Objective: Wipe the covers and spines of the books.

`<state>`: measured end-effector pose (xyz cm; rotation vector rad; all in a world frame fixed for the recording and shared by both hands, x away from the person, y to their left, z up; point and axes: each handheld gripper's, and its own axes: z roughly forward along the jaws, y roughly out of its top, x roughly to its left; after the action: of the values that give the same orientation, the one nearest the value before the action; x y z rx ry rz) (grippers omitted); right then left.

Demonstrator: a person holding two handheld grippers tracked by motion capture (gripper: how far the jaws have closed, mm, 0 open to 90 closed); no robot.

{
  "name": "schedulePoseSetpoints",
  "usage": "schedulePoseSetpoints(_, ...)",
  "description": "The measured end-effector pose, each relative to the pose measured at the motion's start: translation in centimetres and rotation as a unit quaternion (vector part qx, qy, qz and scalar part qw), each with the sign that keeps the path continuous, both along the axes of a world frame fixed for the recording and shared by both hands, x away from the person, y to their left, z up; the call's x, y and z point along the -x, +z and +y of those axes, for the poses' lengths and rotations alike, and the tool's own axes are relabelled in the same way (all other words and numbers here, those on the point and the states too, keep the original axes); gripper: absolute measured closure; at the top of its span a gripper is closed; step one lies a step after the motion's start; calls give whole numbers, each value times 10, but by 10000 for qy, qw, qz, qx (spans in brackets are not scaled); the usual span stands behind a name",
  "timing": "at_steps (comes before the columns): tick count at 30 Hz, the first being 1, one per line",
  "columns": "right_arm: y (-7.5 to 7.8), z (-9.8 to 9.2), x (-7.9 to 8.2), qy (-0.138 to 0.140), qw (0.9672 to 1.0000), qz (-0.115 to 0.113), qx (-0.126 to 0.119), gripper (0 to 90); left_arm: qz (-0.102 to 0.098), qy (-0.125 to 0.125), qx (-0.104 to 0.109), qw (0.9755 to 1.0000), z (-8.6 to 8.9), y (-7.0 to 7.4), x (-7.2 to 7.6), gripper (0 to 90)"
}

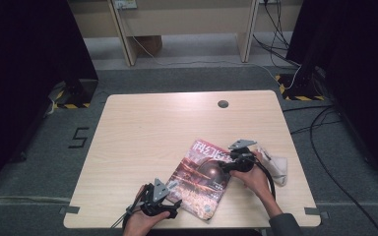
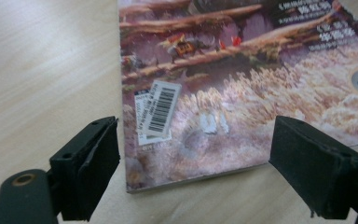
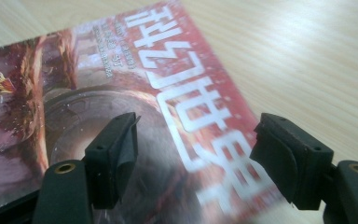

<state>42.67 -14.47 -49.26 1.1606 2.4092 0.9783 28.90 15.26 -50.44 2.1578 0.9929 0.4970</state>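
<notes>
High view: white cloth (image 1: pixel 275 164) beside magazine (image 1: pixel 202 179).

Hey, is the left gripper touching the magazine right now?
Cannot tell. In the left gripper view the left gripper stands open, jaws either side of the magazine corner, nothing pressed between the pads; whether a jaw brushes its edge isn't plain.

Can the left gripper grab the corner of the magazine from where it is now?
Probably yes. The left gripper has its jaws open on either side of the magazine corner with the barcode sticker, nothing lies between them, and the magazine lies flat on the table.
</notes>
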Motion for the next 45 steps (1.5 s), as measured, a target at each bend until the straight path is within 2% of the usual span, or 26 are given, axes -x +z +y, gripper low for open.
schedulePoseSetpoints(4, -7, 10, -15, 13, 10000, 90, -22, 286, -24, 3, -44, 10000, 0, -1, -2, 150)
schedulePoseSetpoints(7, -10, 14, -20, 59, 9999, -24, 101, 272, -1, 2, -60, 10000, -1, -2, -4, 150)
schedulePoseSetpoints(10, -10, 15, -23, 51, 10000, 36, 21, 268, 0, -7, -111, 9999, -2, -3, -6, 151)
schedulePoseSetpoints(12, -9, 13, -24, 67, 10000, 24, 66, 323, 16, 7, -110, 9999, -2, -3, -7, 148)
schedulePoseSetpoints(14, -9, 10, -27, -88, 10000, -7, -46, 299, 3, 2, -117, 9999, -3, -3, -7, 148)
schedulePoseSetpoints(17, -15, 5, -30, -179, 9991, 225, -300, 309, 21, -13, -137, 9999, -2, -4, -8, 142)
schedulePoseSetpoints(18, -15, 4, -30, -146, 9991, 201, -336, 319, 21, -25, -146, 9999, -2, -4, -8, 141)
schedulePoseSetpoints(20, -14, 4, -28, -138, 9993, 198, -290, 322, 31, -12, -161, 9999, -2, -4, -9, 133)
schedulePoseSetpoints(21, -14, 4, -27, -93, 9996, 108, -225, 322, 25, 1, -171, 9999, -1, -4, -9, 127)
schedulePoseSetpoints(25, -12, -1, -19, -40, 9998, 169, -136, 328, -40, 64, -291, 9995, 2, -3, -10, 104)
schedulePoseSetpoints(30, -8, -13, 1, 82, 9997, 212, 54, 338, -39, 173, -341, 9993, 7, -3, -16, 92)
schedulePoseSetpoints(37, -6, -22, 22, 68, 9996, 248, 121, 345, -54, 291, -440, 9986, 14, -2, -25, 73)
schedulePoseSetpoints(45, -5, -30, 52, 139, 9993, 325, 147, 346, -86, 568, -542, 9969, 24, -2, -45, 52)
